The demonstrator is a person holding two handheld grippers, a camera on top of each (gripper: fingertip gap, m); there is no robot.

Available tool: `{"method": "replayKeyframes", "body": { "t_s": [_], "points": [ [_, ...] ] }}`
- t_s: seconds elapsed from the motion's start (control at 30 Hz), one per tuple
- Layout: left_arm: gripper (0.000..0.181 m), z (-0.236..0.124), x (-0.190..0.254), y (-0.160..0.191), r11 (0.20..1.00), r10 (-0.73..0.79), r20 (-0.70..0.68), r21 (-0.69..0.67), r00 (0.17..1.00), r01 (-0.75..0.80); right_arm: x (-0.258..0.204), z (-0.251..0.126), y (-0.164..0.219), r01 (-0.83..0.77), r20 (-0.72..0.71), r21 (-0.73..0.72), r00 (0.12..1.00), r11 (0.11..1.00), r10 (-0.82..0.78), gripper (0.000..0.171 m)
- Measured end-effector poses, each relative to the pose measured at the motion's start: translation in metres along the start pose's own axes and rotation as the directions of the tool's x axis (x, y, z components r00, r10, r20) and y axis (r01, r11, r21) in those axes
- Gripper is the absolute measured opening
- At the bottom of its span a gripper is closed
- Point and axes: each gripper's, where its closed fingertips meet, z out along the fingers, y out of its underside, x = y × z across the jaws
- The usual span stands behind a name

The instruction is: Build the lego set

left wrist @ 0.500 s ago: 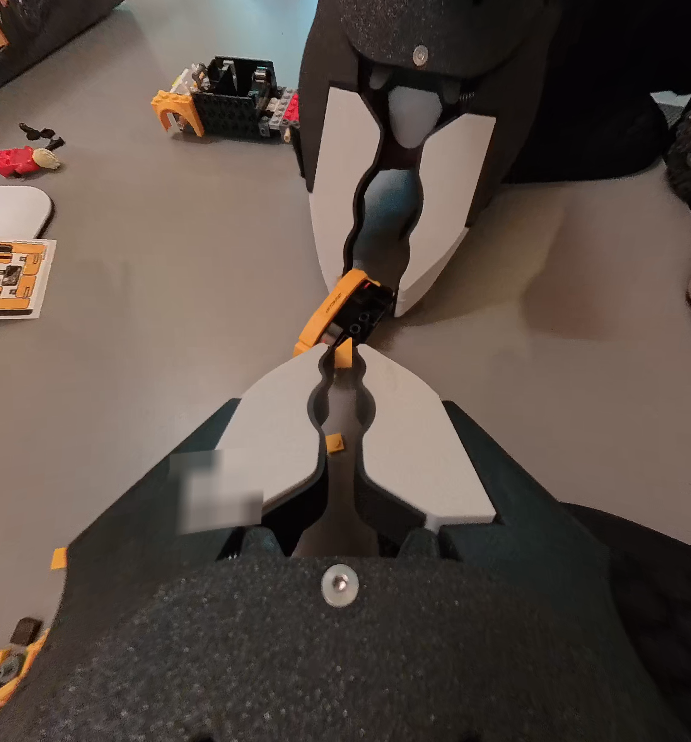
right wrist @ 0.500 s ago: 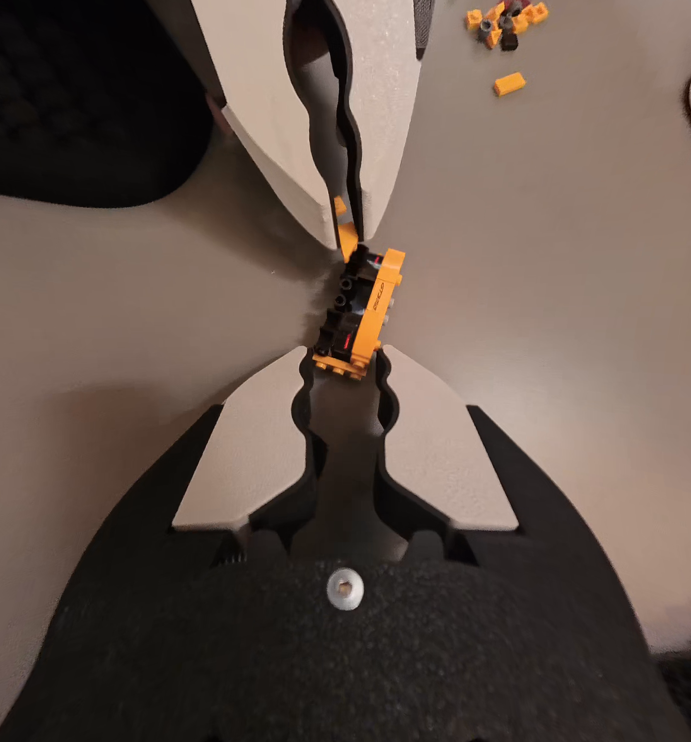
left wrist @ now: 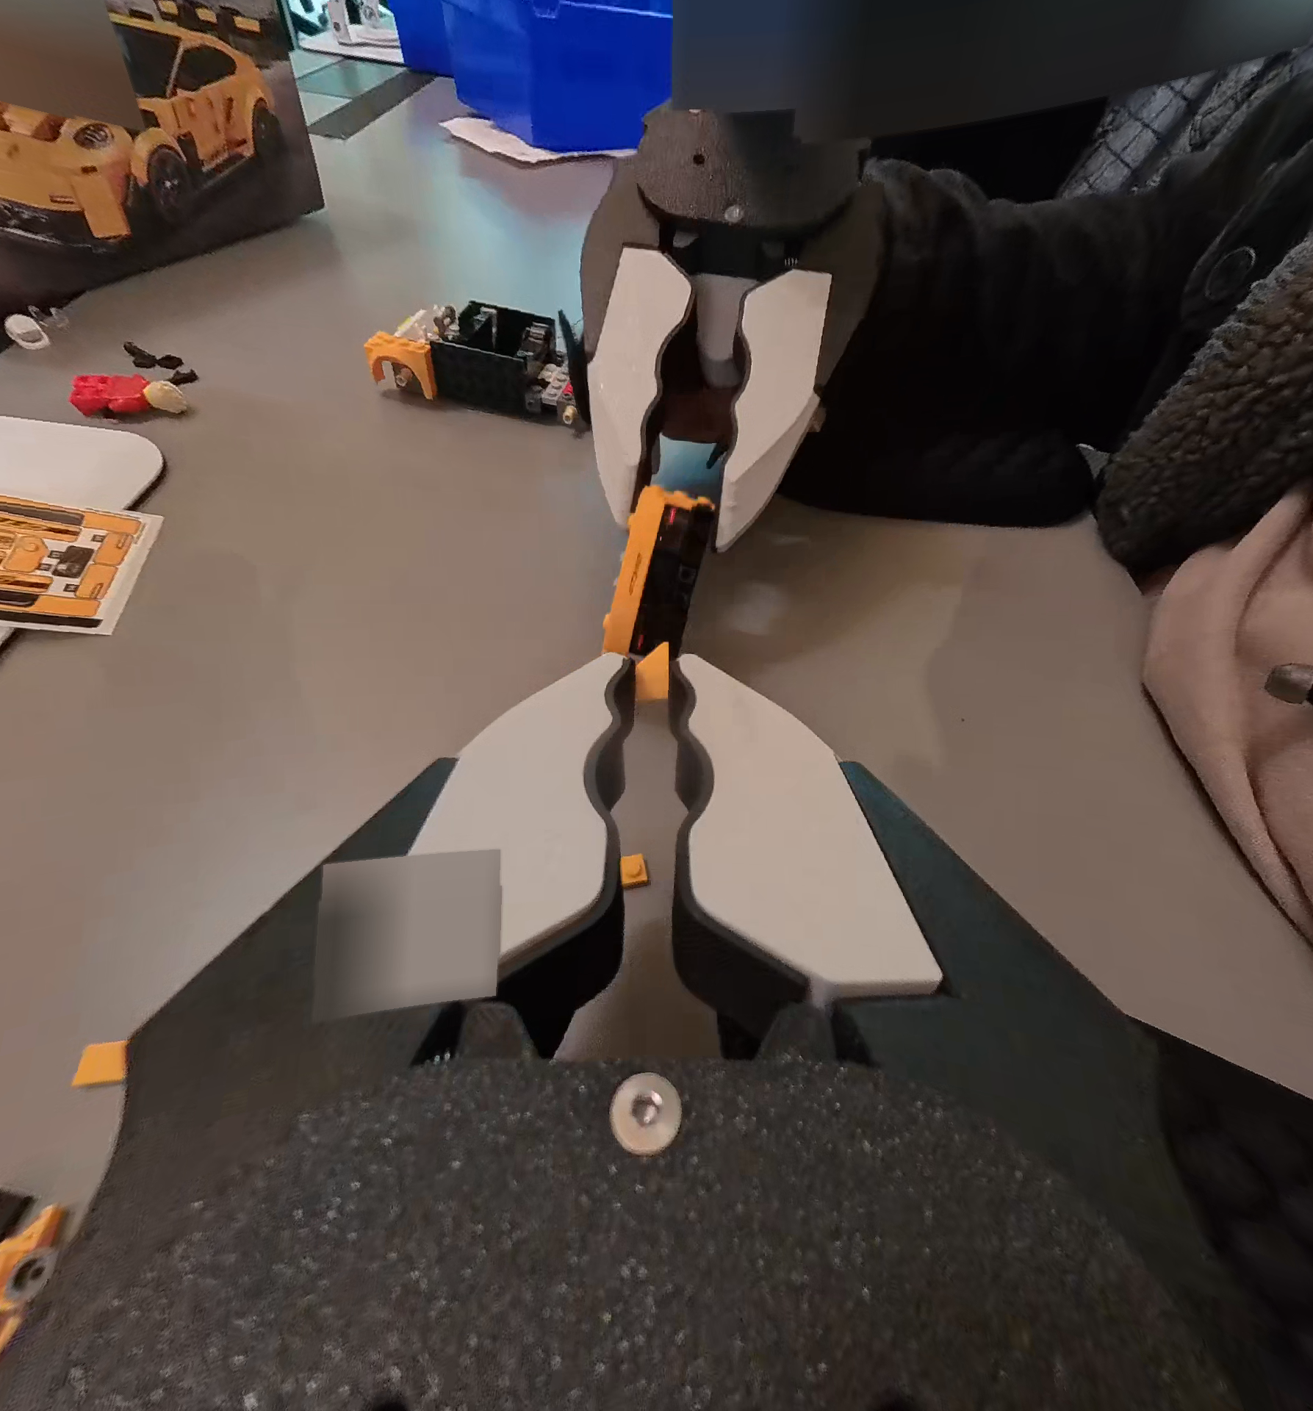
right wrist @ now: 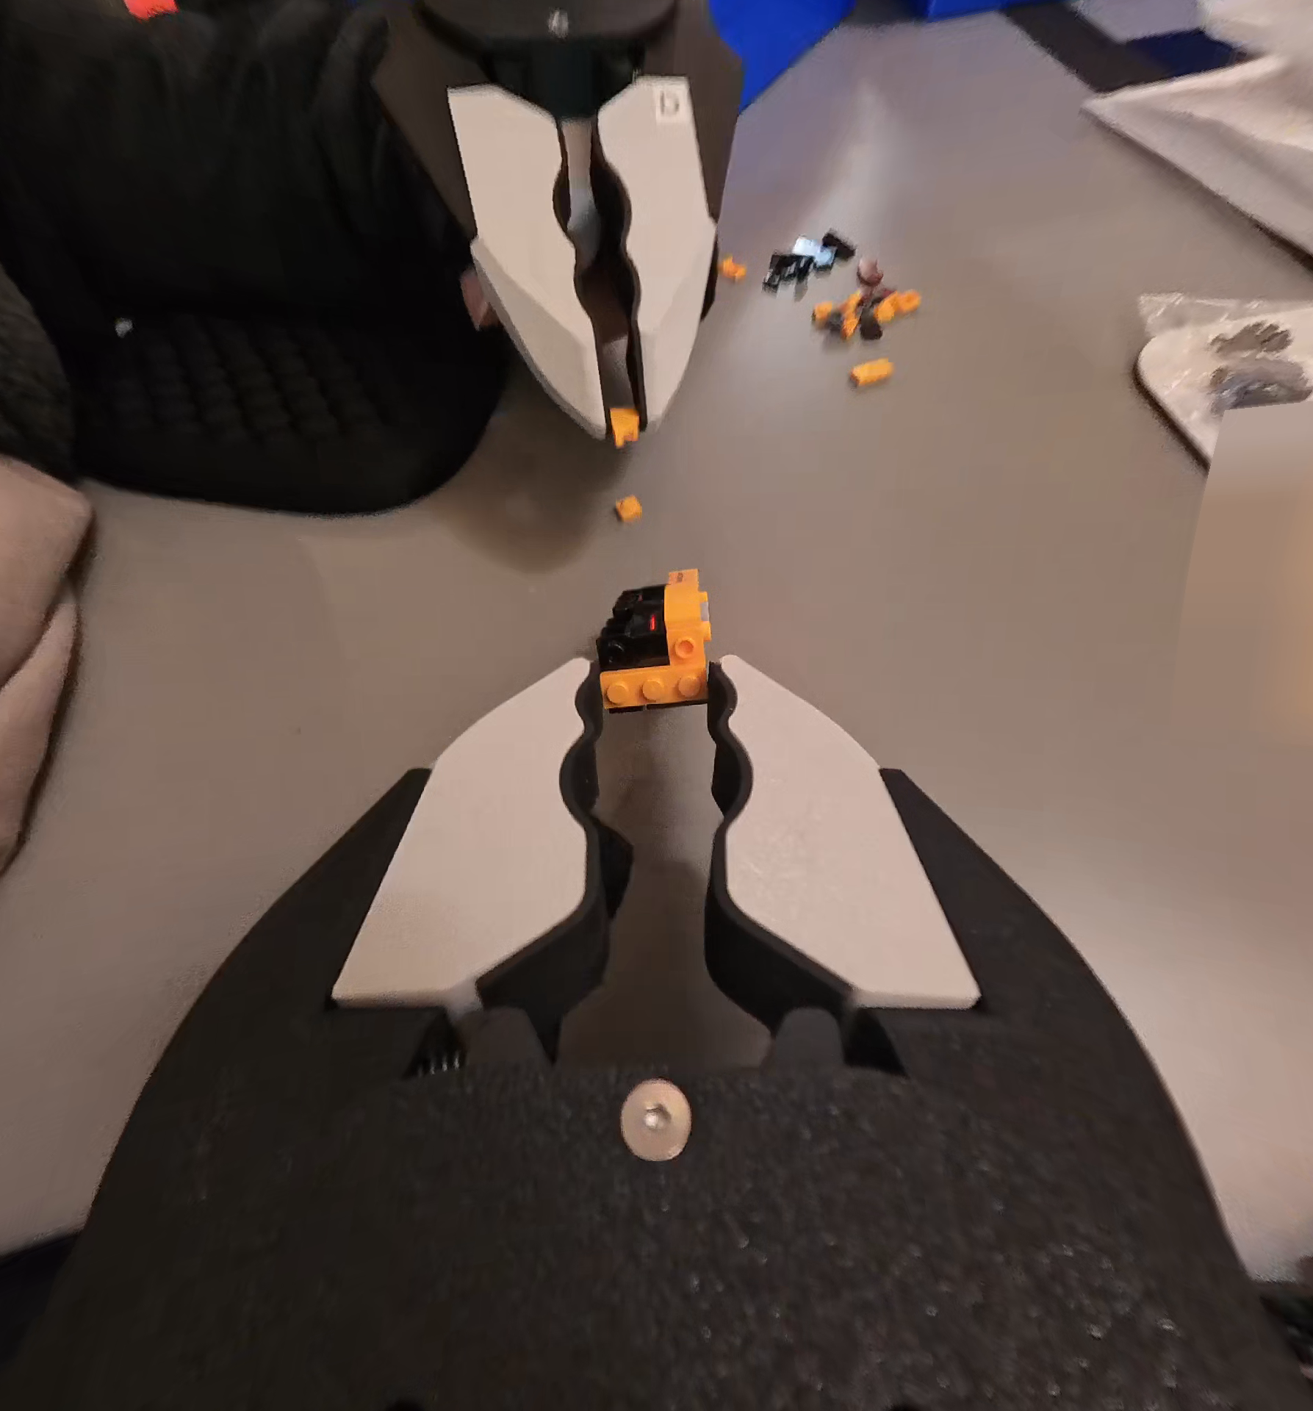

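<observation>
The right hand-held gripper (right wrist: 651,683) is clamped on an orange and black lego sub-assembly (right wrist: 657,649), gripping its studded orange end between the fingertips; the rest of the piece juts forward beyond the tips, above the grey table (right wrist: 943,611). The left hand-held gripper (left wrist: 649,672) has its fingers drawn nearly together and pinches a small orange lego piece (left wrist: 651,676) at the very tips. In the left wrist view this piece sits just at the near end of the sub-assembly (left wrist: 657,573), whose far end lies between the tips of the right hand-held gripper (left wrist: 676,519) opposite. In the right wrist view the two are apart, with a loose orange brick (right wrist: 628,508) on the table between them. Beyond and to the left of the left hand-held gripper lie a partly built lego chassis (left wrist: 477,359), a sticker sheet (left wrist: 35,565) and the set's box (left wrist: 103,145).
</observation>
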Motion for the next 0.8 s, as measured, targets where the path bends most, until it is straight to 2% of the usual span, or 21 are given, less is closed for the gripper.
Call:
{"method": "replayKeyframes", "body": {
  "t_s": [0.3, 0.47, 0.67, 0.7, 0.73, 0.8],
  "points": [
    [0.007, 0.005, 0.002, 0.005, 1.000, -0.001, -0.009, -0.020, 1.000, 0.001, 0.004, 0.010, 0.039, 0.058, -0.039, -0.258, 0.997, 0.964, -0.070, 0.026],
    [0.007, 0.006, 0.003, 0.004, 1.000, 0.002, -0.010, -0.018, 1.000, -0.002, 0.010, 0.006, 0.035, 0.070, -0.094, -0.346, 0.990, 0.936, -0.109, 0.042],
    [0.007, 0.005, 0.002, 0.003, 1.000, 0.007, -0.002, -0.015, 1.000, -0.007, 0.003, 0.027, 0.026, 0.093, -0.094, -0.455, 0.984, 0.886, -0.152, 0.045],
    [0.007, 0.005, 0.003, 0.003, 1.000, 0.010, -0.001, -0.016, 1.000, -0.010, 0.006, 0.032, 0.028, 0.080, -0.113, -0.464, 0.982, 0.882, -0.149, 0.043],
    [0.007, 0.005, 0.003, 0.003, 1.000, 0.013, -0.001, -0.016, 1.000, -0.013, 0.008, 0.036, 0.025, 0.064, -0.123, -0.443, 0.984, 0.894, -0.131, 0.031],
    [0.007, 0.004, 0.005, 0.001, 1.000, 0.017, -0.004, -0.010, 1.000, -0.017, 0.006, 0.040, 0.022, 0.078, -0.100, -0.389, 0.987, 0.918, -0.126, 0.028]
  ]
}}
